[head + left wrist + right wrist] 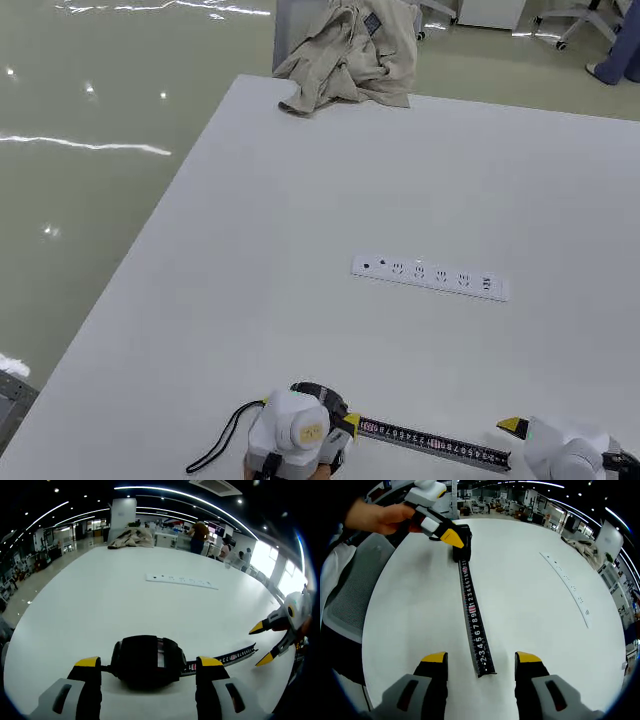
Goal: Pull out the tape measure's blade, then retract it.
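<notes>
Power strip lies on table, jacket beyond

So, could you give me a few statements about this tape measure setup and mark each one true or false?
1. The blade is pulled out and lies flat on the table. True.
2. The right gripper is clamped on the blade's tip. False: its fingers are open, and the tip lies between them.
3. A white power strip lies on the table beyond the blade. True.
4. The tape measure's case is yellow. False: it is black.
</notes>
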Available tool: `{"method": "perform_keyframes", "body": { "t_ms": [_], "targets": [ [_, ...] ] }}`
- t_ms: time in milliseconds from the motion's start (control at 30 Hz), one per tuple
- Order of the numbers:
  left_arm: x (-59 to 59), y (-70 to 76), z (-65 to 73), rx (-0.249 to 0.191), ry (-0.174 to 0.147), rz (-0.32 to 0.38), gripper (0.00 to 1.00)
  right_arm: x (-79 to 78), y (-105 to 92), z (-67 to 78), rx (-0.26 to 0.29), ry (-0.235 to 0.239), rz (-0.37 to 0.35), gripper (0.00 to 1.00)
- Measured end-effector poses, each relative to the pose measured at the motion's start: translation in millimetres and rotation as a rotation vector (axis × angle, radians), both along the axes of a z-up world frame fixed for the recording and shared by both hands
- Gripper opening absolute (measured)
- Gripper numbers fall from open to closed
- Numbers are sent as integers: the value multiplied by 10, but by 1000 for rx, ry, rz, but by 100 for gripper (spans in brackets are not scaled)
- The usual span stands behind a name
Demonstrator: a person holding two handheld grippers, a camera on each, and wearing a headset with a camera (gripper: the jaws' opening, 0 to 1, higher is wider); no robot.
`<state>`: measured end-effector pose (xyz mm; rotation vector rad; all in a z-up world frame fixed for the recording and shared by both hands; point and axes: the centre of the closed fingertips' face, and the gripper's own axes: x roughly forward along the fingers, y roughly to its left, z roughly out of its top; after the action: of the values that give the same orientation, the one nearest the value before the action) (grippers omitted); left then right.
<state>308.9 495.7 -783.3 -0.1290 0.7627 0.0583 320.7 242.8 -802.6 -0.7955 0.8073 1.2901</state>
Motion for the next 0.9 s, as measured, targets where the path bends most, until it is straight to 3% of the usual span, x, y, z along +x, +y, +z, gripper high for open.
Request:
{"method": "perform_keyframes", "body": {
  "t_ms": [500,733,900],
  "targets": [
    [11,18,-32,0,2,3,72,-13,-34,-130,-26,44,28,49],
    [37,28,-30,-11,-1,9,71,-16,-155,-234,-54,62,35,44],
    [40,20,-37,-11,1,5,70,-8,-187,-229,-53,61,29,40]
  ]
}}
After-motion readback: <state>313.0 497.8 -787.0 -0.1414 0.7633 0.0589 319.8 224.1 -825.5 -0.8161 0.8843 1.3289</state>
